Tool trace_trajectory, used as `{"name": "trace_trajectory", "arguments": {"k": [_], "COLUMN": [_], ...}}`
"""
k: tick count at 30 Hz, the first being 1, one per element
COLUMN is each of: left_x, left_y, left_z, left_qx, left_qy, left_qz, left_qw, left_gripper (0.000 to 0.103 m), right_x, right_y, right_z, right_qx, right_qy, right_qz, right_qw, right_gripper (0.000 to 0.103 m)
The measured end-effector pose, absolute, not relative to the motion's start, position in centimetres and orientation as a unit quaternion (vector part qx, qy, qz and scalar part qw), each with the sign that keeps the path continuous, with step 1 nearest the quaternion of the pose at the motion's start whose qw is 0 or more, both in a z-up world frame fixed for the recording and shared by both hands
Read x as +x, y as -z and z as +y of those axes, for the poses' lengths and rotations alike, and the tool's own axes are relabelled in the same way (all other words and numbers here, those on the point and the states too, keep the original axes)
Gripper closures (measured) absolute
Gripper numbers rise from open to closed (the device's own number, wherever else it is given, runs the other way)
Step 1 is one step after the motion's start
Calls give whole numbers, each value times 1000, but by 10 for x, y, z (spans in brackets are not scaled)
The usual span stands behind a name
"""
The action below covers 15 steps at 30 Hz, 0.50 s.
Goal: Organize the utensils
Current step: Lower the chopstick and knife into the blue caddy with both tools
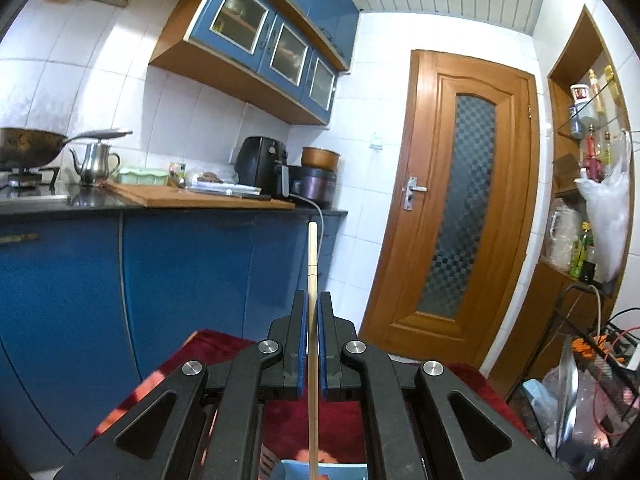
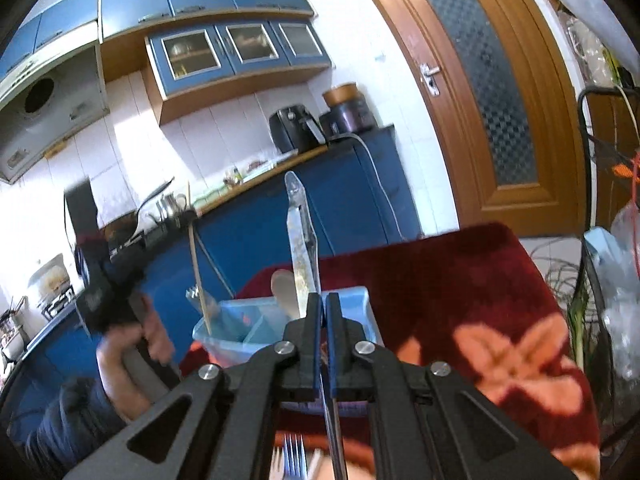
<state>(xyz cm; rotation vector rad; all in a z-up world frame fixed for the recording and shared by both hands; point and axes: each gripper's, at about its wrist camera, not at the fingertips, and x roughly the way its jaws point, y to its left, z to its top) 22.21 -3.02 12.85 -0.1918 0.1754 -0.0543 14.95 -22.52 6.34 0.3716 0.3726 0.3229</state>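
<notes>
Left gripper (image 1: 313,312), jaws clenched on a wooden chopstick (image 1: 312,256); right gripper (image 2: 324,312), jaws clenched on a table knife (image 2: 301,236) pointing up above the blue organizer bin (image 2: 362,300) (on the red floral cloth). Advice: lower each utensil upright into its own compartment, then release.
</notes>
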Motion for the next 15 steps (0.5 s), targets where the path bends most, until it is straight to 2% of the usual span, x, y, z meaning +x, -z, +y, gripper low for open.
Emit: {"name": "trace_trajectory", "arguments": {"k": [9, 15], "left_x": [224, 221], "left_y": [-100, -93], "left_z": [-32, -31], "left_qx": [-92, -90], "left_qy": [37, 44], "left_qz": [103, 111], "left_qw": [990, 989], "left_gripper": [99, 99], "right_x": [206, 211], "right_y": [-69, -51], "right_z": [-203, -192], "right_qx": [158, 125], "right_qy": [-123, -116], "right_qz": [112, 110], "right_qw": [973, 979], "right_gripper": [99, 99]}}
